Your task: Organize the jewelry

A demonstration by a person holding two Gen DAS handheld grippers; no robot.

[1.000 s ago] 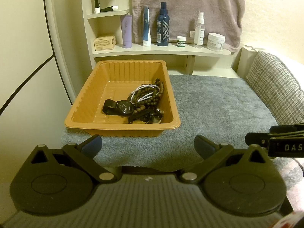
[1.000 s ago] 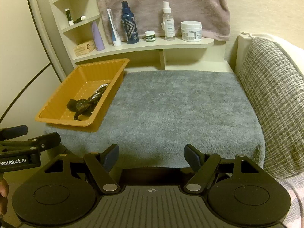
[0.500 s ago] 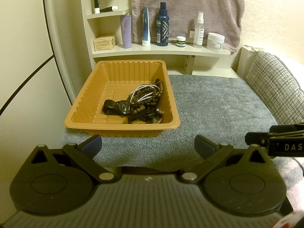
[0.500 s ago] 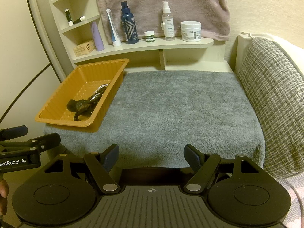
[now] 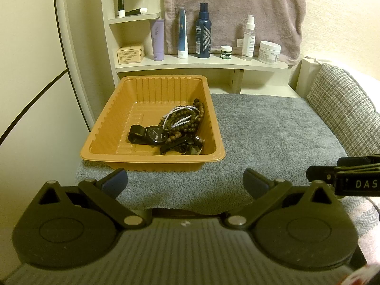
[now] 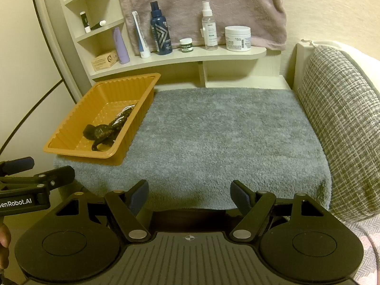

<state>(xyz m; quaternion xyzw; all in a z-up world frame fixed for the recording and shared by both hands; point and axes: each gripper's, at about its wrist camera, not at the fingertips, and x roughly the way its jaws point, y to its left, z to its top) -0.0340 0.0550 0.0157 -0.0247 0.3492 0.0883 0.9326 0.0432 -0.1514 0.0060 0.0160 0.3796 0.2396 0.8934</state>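
Observation:
An orange plastic tray (image 5: 114,118) stands on the left part of a grey fluffy mat (image 5: 273,130). In it lie a black wristwatch (image 5: 154,134), brown bead bracelets (image 5: 187,118), a white pearl strand (image 5: 182,118) and a dark strap (image 5: 180,147). My left gripper (image 5: 185,182) is open and empty, at the mat's near edge in front of the tray. My right gripper (image 6: 188,196) is open and empty, at the mat's near edge to the right of the tray (image 6: 71,130). The jewelry pile (image 6: 106,128) shows in the right wrist view too.
A curved shelf (image 5: 201,65) behind the mat carries bottles, tubes, small jars and a cardboard box. A mauve towel (image 5: 237,4) hangs above it. A checked grey cushion (image 6: 342,123) borders the mat on the right. A wall panel stands to the left.

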